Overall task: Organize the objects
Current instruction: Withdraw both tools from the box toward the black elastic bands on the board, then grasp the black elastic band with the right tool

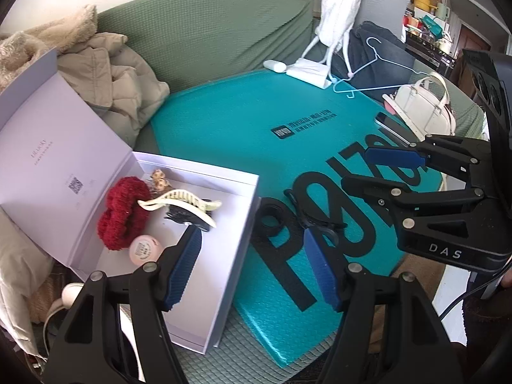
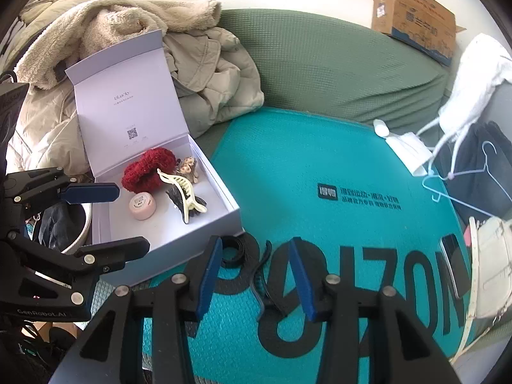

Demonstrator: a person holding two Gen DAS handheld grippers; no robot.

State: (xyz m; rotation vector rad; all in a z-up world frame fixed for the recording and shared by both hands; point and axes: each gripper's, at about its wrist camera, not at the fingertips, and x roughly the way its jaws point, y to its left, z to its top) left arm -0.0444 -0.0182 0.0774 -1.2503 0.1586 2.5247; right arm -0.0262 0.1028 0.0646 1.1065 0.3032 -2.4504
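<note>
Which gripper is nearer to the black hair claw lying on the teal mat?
Right. The right gripper hangs over the black hair claw, its fingers on either side without pressing it. The left gripper is over the white box's near edge, beside the claw.

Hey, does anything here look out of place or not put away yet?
Yes. A black hair clip and a black hair band lie loose on the teal mat, just outside the white box, where the other hair accessories sit.
</note>
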